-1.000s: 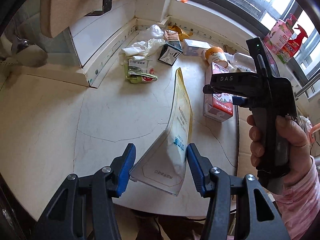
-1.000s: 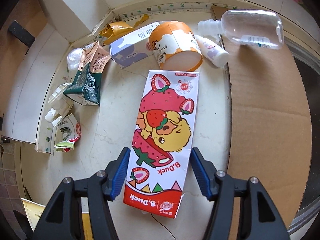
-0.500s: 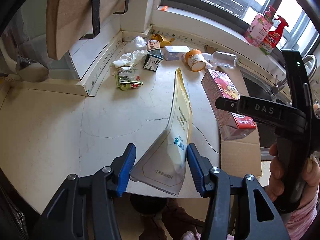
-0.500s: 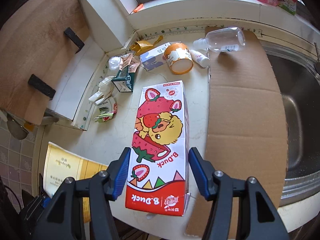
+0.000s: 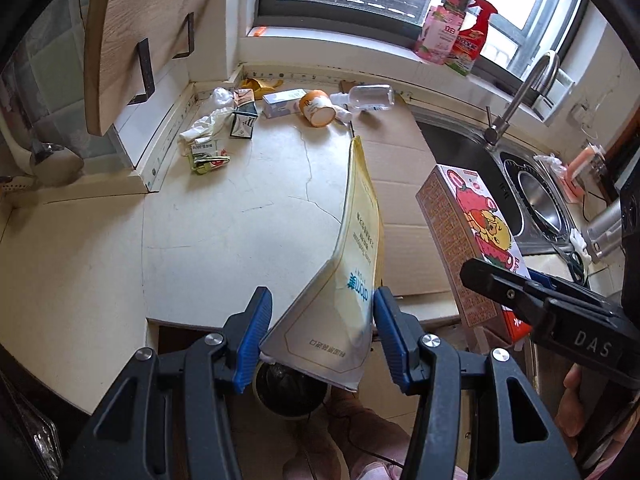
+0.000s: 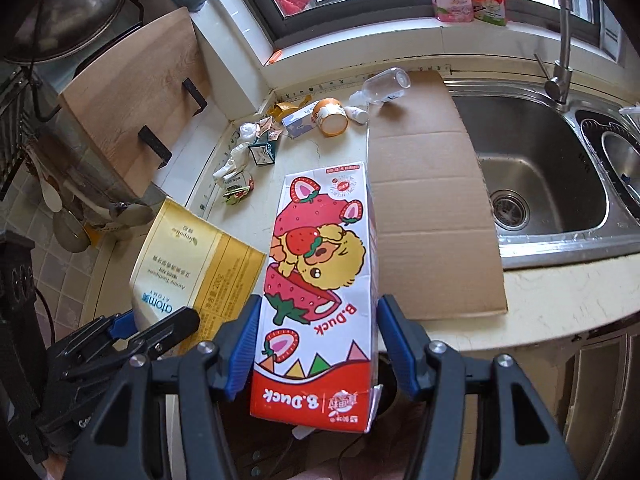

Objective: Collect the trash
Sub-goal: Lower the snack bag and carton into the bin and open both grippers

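My left gripper (image 5: 322,334) is shut on a yellow and white pouch (image 5: 352,264) and holds it above the counter's front edge. My right gripper (image 6: 316,344) is shut on a strawberry B.Duck carton (image 6: 320,280), lifted off the counter; the carton also shows in the left wrist view (image 5: 468,236). The pouch shows at the left of the right wrist view (image 6: 180,264). More trash lies at the back of the counter: an orange cup (image 5: 317,109), a clear bottle (image 5: 370,97), a blue-white box (image 5: 280,102), a dark green carton (image 5: 243,120), crumpled white wrappers (image 5: 204,126).
A flat cardboard sheet (image 6: 428,200) lies on the counter beside the steel sink (image 6: 540,160) with its tap (image 6: 562,48). A wooden board (image 5: 132,32) hangs at the left. A dark round bin opening (image 5: 288,392) sits below the counter edge. Spray bottles (image 5: 456,36) stand on the windowsill.
Both grippers have pulled back and up from the counter with their loads. The carton has left the counter top, and the sink and window have come into view.
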{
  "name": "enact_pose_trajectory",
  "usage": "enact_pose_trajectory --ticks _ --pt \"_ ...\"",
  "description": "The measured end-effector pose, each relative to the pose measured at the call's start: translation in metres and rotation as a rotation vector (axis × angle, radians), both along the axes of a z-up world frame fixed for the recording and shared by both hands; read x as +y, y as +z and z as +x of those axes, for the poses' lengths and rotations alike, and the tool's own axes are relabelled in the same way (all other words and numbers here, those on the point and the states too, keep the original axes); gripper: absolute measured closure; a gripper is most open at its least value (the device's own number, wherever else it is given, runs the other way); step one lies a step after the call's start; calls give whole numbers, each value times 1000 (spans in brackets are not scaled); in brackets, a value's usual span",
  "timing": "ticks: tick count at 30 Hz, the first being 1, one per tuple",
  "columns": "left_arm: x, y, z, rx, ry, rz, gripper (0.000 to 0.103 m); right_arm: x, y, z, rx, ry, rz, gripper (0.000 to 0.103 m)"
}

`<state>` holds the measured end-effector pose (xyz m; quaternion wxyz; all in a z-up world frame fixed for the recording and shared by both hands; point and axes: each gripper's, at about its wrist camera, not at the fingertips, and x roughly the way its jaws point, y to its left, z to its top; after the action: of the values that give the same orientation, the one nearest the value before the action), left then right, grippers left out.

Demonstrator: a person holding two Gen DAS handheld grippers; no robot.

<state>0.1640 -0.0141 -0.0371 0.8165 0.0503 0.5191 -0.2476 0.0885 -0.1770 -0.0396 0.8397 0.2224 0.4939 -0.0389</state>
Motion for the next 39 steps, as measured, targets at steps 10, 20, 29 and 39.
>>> enact_pose_trajectory --ticks 10,20,29,39 --pt "-1 13 -63 -5 2 -13 52 -7 14 -80 -13 32 -7 45" --pt "-7 -5 -112 47 101 27 52 -16 -2 -126 13 139 19 45" --pt "-14 -46 -145 85 163 94 53 -18 -58 -158 75 211 102 45" --pt "-21 -103 -172 155 176 149 53 -20 -125 -172 197 235 160 45"
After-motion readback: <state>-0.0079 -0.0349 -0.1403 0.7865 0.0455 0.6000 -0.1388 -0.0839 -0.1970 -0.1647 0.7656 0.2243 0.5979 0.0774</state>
